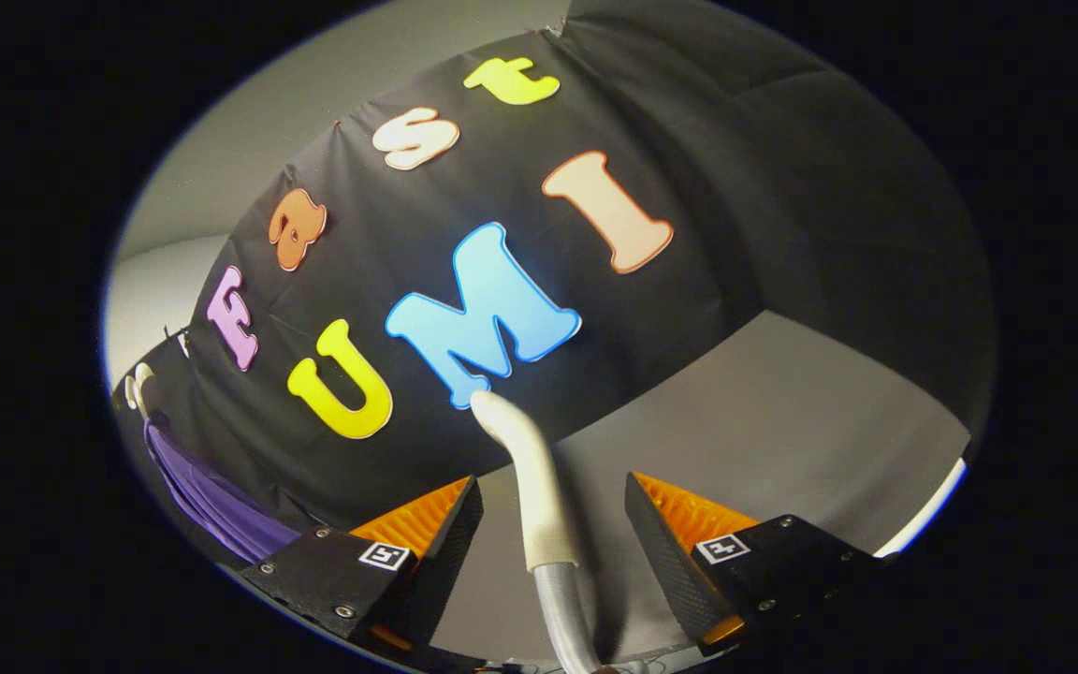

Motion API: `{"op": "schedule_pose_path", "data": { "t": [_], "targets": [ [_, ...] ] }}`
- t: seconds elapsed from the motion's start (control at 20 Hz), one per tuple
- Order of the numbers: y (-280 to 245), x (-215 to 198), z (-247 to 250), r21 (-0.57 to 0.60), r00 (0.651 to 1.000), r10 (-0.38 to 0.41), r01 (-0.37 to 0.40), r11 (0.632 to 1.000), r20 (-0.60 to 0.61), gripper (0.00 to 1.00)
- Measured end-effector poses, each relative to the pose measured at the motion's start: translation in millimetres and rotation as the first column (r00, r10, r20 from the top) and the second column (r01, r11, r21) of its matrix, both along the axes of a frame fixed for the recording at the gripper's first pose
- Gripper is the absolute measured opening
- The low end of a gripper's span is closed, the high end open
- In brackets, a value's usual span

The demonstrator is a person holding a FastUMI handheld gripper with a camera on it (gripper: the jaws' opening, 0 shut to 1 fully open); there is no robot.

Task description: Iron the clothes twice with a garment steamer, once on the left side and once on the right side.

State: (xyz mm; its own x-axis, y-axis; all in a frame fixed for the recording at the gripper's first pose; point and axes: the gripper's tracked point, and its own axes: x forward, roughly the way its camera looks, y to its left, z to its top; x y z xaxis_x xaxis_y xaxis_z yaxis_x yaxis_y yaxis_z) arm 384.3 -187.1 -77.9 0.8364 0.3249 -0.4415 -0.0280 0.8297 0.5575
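The garment steamer's white curved neck point(528, 468) rises between my fingers and joins a grey tube point(562, 608) lower down. My gripper point(550, 479) is open, with a gap between the neck and each finger. A purple garment point(211, 505) hangs on a white hanger point(137, 388) far off beyond one finger, against the black cloth wall. The steamer's head is hidden from me.
A grey tabletop point(782, 421) spreads beyond the fingers up to the black cloth wall point(707, 215). A white strip point(923, 515) runs along the table's edge on the side away from the garment.
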Motion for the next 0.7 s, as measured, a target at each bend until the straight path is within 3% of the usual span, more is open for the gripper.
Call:
{"op": "schedule_pose_path", "data": {
  "t": [0.4,0.7],
  "targets": [
    [34.5,17.3,-43.1,0.228,0.971,0.167,-0.126,0.966,-0.171,0.94],
    [58.7,32.7,-44.6,0.381,0.952,0.245,-0.160,0.911,-0.185,0.92]
  ]
}}
